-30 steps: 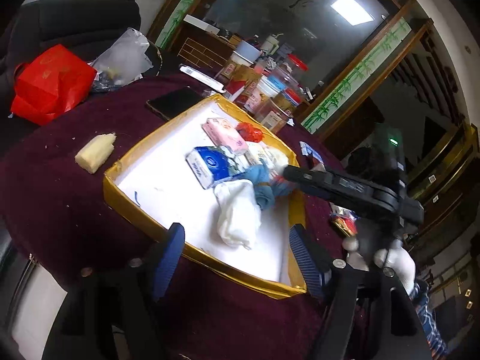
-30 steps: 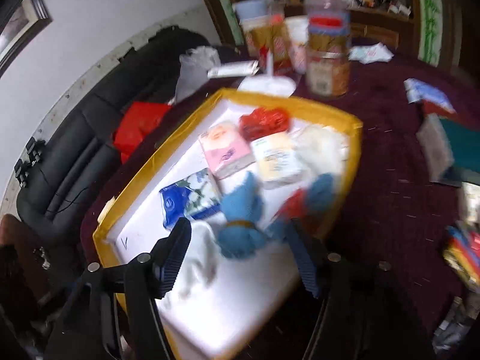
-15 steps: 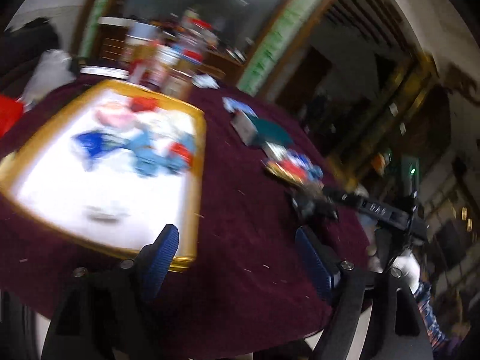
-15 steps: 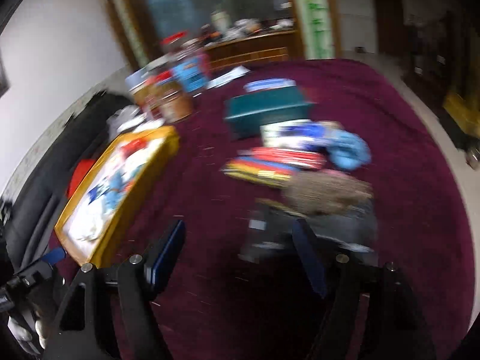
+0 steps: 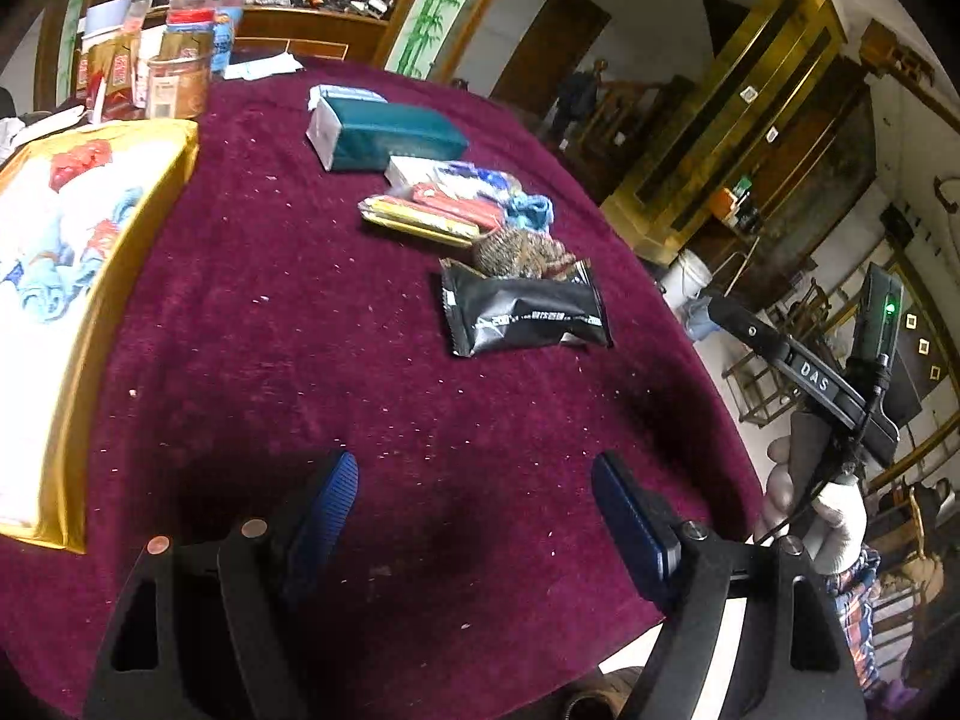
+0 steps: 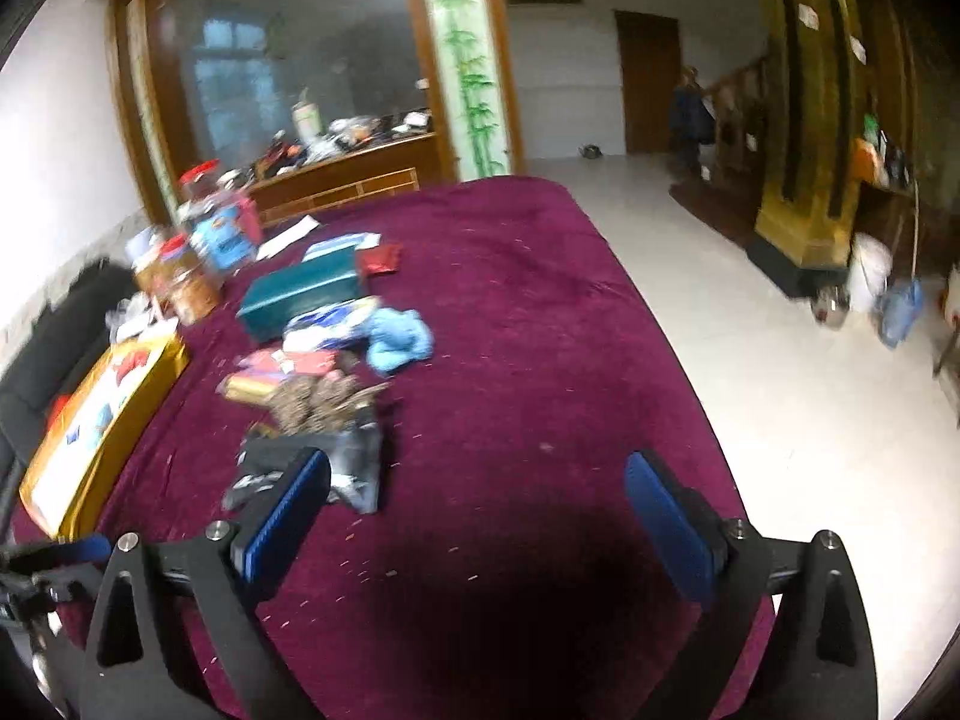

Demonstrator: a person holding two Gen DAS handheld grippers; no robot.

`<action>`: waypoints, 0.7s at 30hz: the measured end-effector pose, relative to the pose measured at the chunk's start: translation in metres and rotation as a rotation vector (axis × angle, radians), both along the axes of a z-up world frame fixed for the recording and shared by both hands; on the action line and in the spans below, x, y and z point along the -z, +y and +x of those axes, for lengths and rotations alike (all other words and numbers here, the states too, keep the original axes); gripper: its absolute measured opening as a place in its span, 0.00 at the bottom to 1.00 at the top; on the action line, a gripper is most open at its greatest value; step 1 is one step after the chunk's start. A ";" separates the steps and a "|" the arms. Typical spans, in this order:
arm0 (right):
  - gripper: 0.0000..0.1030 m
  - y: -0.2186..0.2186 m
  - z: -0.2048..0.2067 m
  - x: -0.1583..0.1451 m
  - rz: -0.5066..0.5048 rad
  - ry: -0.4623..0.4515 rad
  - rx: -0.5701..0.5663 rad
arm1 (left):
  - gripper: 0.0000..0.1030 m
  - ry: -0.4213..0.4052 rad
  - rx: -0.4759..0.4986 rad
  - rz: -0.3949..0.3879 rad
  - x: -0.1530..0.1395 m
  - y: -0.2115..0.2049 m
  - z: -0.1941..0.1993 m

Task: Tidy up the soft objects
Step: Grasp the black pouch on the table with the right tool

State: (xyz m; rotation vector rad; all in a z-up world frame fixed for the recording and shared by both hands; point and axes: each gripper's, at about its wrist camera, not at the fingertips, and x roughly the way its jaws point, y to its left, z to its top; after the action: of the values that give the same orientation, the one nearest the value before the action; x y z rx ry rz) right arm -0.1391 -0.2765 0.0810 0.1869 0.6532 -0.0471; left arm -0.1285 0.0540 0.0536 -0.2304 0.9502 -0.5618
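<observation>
Beyond maroon tablecloth (image 6: 540, 300) — pale tiled floor (image 6: 750, 312).

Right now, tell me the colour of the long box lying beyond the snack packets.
Dark teal box with a white end; clearest in the left wrist view.

The left gripper (image 5: 474, 507) hangs open over bare maroon tablecloth (image 5: 300, 360). A black packet (image 5: 522, 315) lies ahead, the gold-rimmed tray (image 5: 78, 360) at left.

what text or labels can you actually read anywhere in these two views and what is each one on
"DAS": white letters on the right gripper's black body.
Black wrapper: white print line, too small to read.
Jars and teal box: labels too blurred to read.
Right wrist view: nothing legible.
</observation>
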 end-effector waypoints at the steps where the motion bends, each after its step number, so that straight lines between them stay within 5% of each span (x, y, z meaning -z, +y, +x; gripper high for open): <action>1: 0.96 -0.012 0.003 0.005 0.042 -0.006 0.021 | 0.81 -0.004 -0.003 0.014 0.000 -0.002 0.000; 10: 0.96 -0.037 0.049 0.047 0.356 0.107 0.004 | 0.81 0.000 -0.072 0.125 0.013 0.010 0.020; 21: 0.95 0.042 0.108 0.063 0.475 0.274 -0.212 | 0.88 0.038 -0.055 0.141 0.040 0.007 0.038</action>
State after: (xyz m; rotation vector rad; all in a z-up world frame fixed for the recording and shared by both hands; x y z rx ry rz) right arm -0.0309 -0.2343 0.0180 0.5748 0.9492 0.2936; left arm -0.0907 0.0612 0.0137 -0.1409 1.0125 -0.4396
